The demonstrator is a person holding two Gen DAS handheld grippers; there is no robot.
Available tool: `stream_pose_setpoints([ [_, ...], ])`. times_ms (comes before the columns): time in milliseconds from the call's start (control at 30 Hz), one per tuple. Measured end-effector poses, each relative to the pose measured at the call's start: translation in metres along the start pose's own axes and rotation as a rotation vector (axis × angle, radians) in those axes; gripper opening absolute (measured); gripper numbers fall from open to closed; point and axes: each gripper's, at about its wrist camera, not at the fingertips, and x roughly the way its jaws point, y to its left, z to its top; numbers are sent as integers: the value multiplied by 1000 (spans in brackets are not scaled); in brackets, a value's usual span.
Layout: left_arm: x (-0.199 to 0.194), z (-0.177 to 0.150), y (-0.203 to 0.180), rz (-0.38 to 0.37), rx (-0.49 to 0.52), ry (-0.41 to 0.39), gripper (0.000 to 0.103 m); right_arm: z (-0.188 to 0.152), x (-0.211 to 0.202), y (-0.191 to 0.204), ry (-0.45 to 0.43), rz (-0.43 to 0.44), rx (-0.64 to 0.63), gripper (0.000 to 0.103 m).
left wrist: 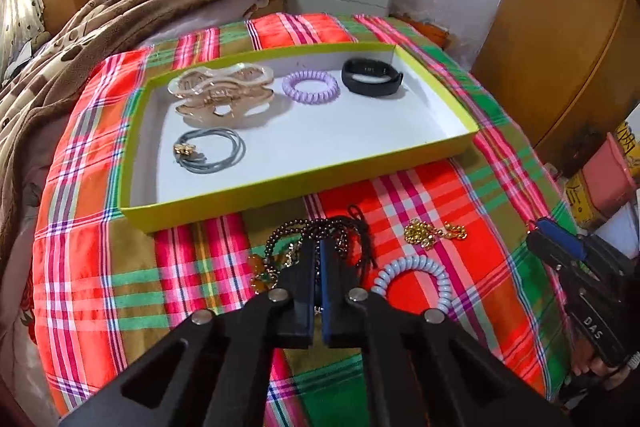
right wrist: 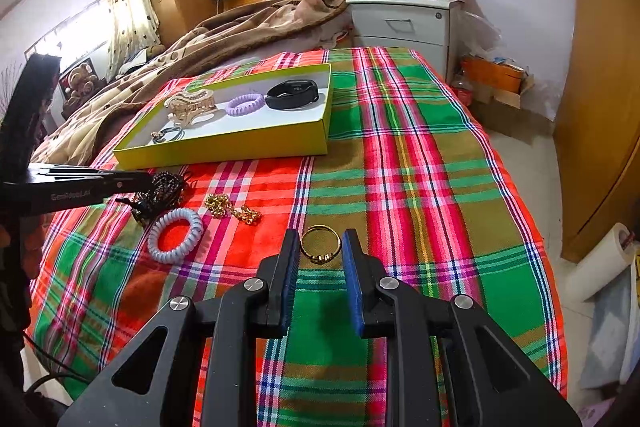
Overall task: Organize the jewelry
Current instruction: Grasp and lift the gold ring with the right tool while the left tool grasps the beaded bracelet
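**A:** Your left gripper [left wrist: 318,255] has pinched shut on the dark bead necklace [left wrist: 308,233], which lies heaped on the plaid bedcover [left wrist: 420,195] just before the box. Lift slowly and straight; I judge the loops could snag the amber piece beside them or drag a loose cord.

**B:** And the right?

**A:** Your right gripper [right wrist: 320,247] stands part open, its blue pads either side of the gold ring [right wrist: 321,243]; whether they touch it, I cannot tell. Thin, hard metal on soft cloth: close squarely or it may skid.

**B:** What else is out?

**A:** A springy pale coil tie [left wrist: 412,277] and a knobbly gold chain [left wrist: 434,231]. Beyond, the shallow yellow-walled box [left wrist: 296,183] holds grey elastics [left wrist: 214,149], glossy claw clips [left wrist: 222,95], a lilac coil [left wrist: 311,86] and a matte black band [left wrist: 372,75].
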Motion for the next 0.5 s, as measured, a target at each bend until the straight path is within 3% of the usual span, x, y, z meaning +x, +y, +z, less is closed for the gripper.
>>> stream_pose_setpoints([
  [167, -18, -4, 15, -36, -48, -44, 2, 0, -2, 0, -10, 3, 1, 23],
  [267, -22, -11, 26, -93, -89, -25, 4, 0, -3, 0, -11, 5, 2, 23],
  [333, -24, -18, 26, -78, -94, -27, 14, 0, -3, 0, -10, 7, 1, 23],
  [400, -20, -22, 22, -81, -84, -4, 36, 0, -3, 0, -11, 8, 2, 23],
  [500, -13, -26, 13, -94, -76, 18, 38, -1, -2, 1, -9, 13, 2, 23],
])
